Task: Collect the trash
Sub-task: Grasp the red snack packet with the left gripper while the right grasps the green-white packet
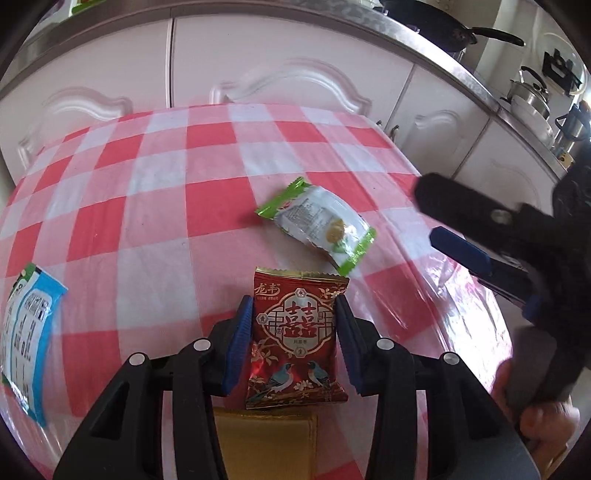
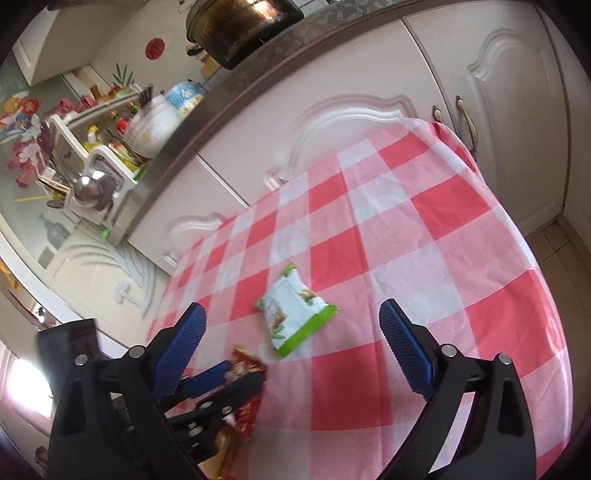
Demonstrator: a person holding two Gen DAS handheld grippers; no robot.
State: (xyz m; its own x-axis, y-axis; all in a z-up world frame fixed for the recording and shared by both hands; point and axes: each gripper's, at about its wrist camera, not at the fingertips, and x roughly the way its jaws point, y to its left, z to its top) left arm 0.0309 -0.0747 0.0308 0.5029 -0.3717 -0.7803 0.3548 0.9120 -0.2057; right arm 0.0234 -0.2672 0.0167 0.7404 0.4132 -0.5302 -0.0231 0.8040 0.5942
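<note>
1. Right, the left hand-held gripper (image 1: 294, 321) has the red snack packet (image 1: 295, 339) clamped between its blue pads, the packet standing upright in the jaws above a yellow pad (image 1: 266, 439) at the near edge.
2. Just beyond it, the green-and-white wrapper (image 1: 317, 225) lies flat on the bench (image 1: 147, 229), apart from both tools.
3. Over on the right, the right hand-held gripper (image 2: 291, 332) hangs with its jaws spread wide and nothing in them, the green-and-white wrapper sitting on the cloth between and just past its fingertips.
4. Far left in the left wrist view, a blue-and-white packet (image 1: 27, 332) rests at the bench's edge.
5. The bench wears a red-and-white checked cloth under clear plastic.
6. Behind it run pale cabinet doors (image 1: 277, 62), a grey worktop with a dark frying pan (image 1: 454, 29), and a dish rack (image 2: 96, 162).
</note>
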